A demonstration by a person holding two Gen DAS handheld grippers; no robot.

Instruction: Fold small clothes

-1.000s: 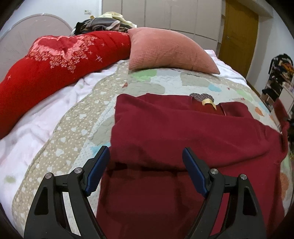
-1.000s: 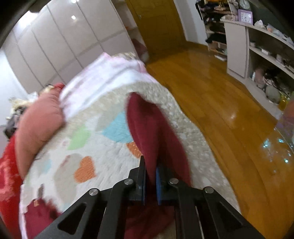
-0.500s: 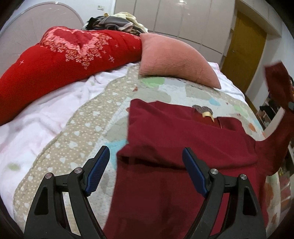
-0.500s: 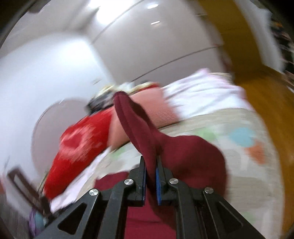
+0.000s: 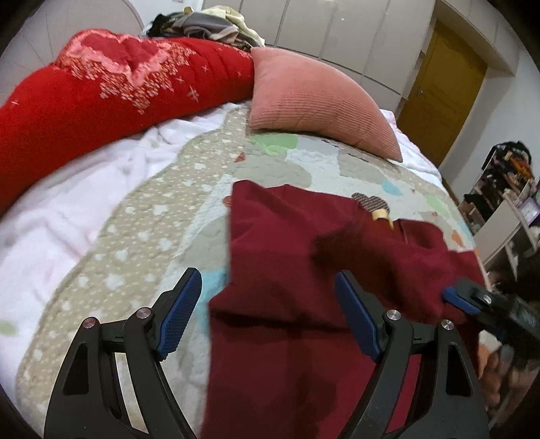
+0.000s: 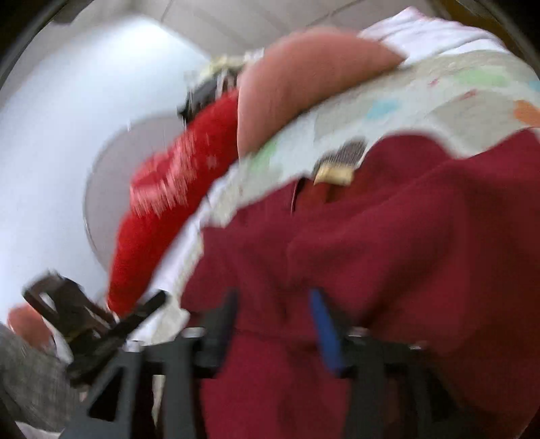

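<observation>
Two pillows (image 5: pixel 317 101) beyond the maroon garment (image 5: pixel 303 270); quilt (image 5: pixel 135 236) beneath.

My right gripper (image 6: pixel 275 326), jaws just opening and apart, hangs over the dark red garment (image 6: pixel 388 256) on the quilt (image 6: pixel 438 98); everything is motion-blurred.

White wardrobe doors (image 5: pixel 337 30) behind bed; yellow door (image 5: pixel 442 91) right.
</observation>
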